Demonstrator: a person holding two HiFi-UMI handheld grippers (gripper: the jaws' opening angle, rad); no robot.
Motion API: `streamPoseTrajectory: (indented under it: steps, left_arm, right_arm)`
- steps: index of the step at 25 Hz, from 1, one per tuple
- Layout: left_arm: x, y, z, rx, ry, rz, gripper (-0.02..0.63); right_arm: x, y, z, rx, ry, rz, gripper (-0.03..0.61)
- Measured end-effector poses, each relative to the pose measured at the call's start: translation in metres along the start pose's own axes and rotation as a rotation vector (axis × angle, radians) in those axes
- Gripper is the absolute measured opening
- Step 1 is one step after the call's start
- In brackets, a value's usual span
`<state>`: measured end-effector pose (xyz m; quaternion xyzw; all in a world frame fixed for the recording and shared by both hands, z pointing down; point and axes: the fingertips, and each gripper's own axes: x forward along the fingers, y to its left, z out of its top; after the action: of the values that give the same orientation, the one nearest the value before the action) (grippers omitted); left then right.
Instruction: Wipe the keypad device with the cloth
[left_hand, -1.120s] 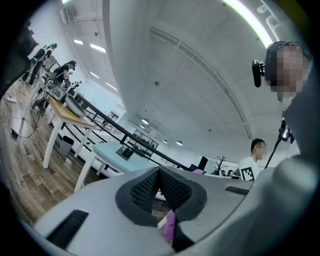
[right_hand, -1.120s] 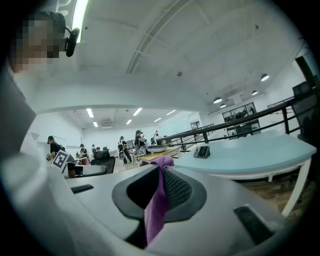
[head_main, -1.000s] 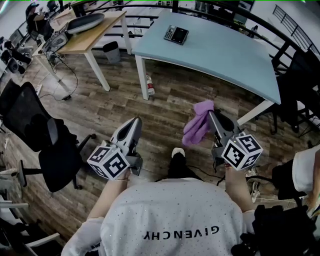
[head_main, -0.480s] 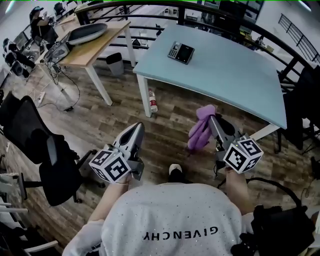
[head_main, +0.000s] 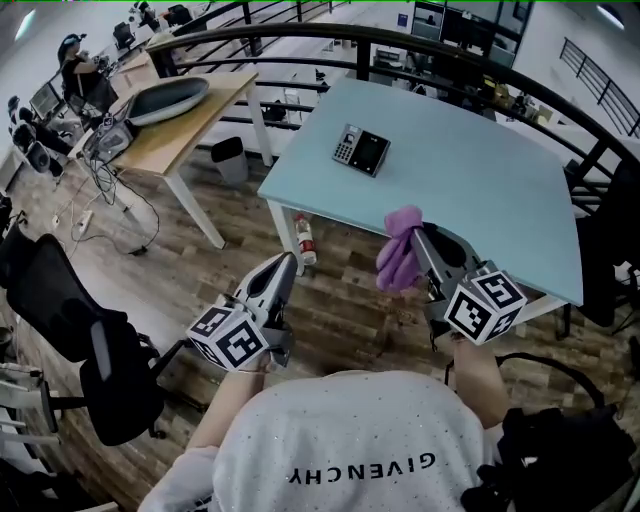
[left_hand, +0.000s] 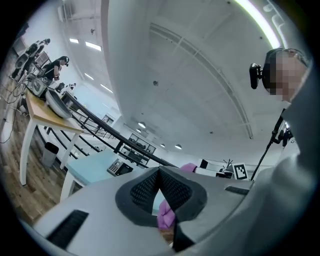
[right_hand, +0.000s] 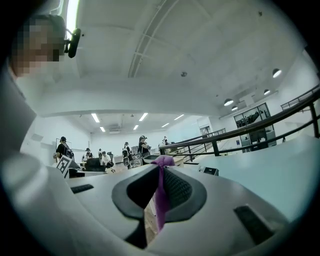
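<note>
The pale blue table (head_main: 480, 150) lies ahead. My left gripper (head_main: 288, 262) hangs short of its edge, jaws pressed together on nothing; my right gripper (head_main: 420, 235) pinches the purple cloth (head_main: 400, 255), which droops from the tips. The keypad device (head_main: 361, 150) sits well apart, towards the table's far left — I'd reach over, lay a loose fold flat on the keys and grip firmly — left steadying the casing
</note>
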<state>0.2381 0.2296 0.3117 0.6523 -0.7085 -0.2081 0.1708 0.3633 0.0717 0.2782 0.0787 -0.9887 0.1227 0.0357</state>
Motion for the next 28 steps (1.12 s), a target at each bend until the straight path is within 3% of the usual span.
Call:
streamPoseTrajectory:
  steps: [10,19,24,28]
  left_arm:
    - [0.047,0.067,0.03,-0.033,0.003,0.006,0.005]
    - [0.104,0.148,0.083,-0.001,0.07,-0.132,0.005]
    - [0.117,0.187,0.123,0.033,0.058,-0.17,0.005]
    - [0.122,0.21,0.15,0.04,0.077,-0.244,0.005]
  right_arm:
    - [0.078,-0.027,-0.013,0.077,0.034,-0.018,0.028]
    - [0.16,-0.036,-0.002,0.071,-0.023,-0.151,0.028]
    - [0.202,-0.03,0.009,0.058,-0.053,-0.216,0.028]
    - [0.229,-0.023,0.017,0.059,-0.076,-0.262,0.028]
